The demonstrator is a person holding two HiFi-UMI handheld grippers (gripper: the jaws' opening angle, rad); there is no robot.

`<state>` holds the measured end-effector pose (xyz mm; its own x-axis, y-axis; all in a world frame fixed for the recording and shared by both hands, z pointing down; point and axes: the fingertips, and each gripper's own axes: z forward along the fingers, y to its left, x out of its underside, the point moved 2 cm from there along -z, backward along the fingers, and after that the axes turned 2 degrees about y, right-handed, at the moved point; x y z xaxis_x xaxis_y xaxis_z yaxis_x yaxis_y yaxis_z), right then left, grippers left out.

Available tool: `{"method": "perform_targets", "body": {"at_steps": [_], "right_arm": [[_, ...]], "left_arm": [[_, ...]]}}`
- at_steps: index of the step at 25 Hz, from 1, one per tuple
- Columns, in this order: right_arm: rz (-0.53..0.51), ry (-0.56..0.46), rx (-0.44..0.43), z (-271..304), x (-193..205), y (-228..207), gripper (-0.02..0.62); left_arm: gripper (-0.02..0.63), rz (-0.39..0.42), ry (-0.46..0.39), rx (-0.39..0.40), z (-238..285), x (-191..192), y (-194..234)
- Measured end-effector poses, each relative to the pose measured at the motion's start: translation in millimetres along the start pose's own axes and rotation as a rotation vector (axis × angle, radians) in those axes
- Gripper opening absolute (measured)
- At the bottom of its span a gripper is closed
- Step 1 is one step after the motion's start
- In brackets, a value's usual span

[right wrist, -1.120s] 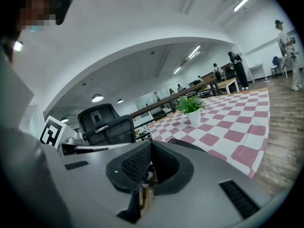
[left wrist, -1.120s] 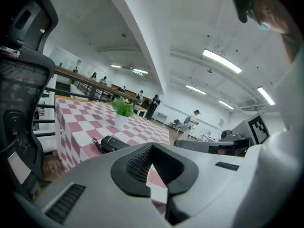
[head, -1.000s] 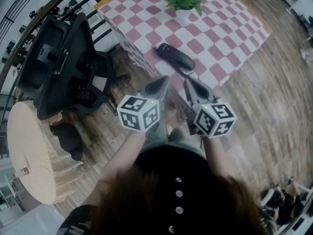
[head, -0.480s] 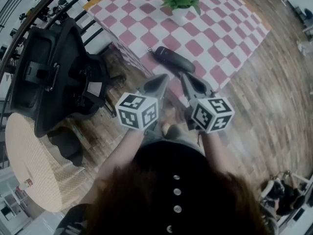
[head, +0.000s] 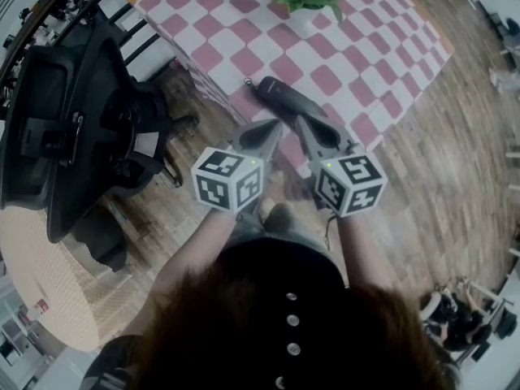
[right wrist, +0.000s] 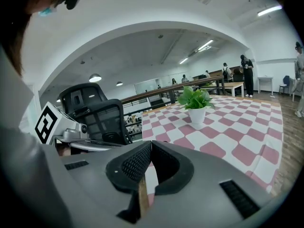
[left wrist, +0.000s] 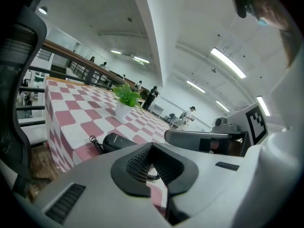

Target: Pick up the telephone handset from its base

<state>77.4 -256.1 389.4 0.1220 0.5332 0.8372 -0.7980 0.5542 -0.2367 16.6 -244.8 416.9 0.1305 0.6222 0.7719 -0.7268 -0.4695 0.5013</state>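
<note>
The telephone handset [head: 290,97] lies flat on the counter [head: 382,47], close to its near edge and just inside the near corner. In the head view its long axis runs on a diagonal, from the upper left down to the lower right, roughly along that edge. The end at the upper left carries the coiled cord [left wrist: 96,144], which loops off toward the counter's edge. I cannot make out a separate base under the handset from any view.

Your left tool [head: 276,124] is closed, jaw tips together with nothing between them. It hangs off the counter, on your side of the edge, and points up toward the handset's middle. In the left gripper view the handset sits just beyond and to the left of the tips, apart from them.

Your right tool [head: 301,121] is closed too and carries nothing. It is held beside the left one, tips near each other, and aims at the lower-right end of the handset without touching it.

Farther back on the checked cloth stands a white pot [right wrist: 196,115], upright, with a green leafy plant [right wrist: 194,98] in it. It is well apart from the handset. A black office chair [head: 73,128] stands on the wooden floor to the left of the counter.
</note>
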Motion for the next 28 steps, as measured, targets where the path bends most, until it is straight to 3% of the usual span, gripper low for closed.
{"method": "perform_targets", "body": {"at_steps": [7,15,22,28], "right_arm": [[-0.057,0.081,0.006,20,6,-11,0.009],[-0.172,0.189,0.023,40,16,-26,0.011],[-0.241,0.269,-0.004,52,26,-38,0.041],[-0.29,0.348,-0.043,61,34,-44,0.09]], "left_arm": [[0.006,0.008,0.024,0.002,13,6,10],[0.006,-0.062,0.039,0.012,29,15,26],[0.006,-0.104,0.054,0.007,38,24,36],[0.006,-0.092,0.079,0.017,47,28,39]]}}
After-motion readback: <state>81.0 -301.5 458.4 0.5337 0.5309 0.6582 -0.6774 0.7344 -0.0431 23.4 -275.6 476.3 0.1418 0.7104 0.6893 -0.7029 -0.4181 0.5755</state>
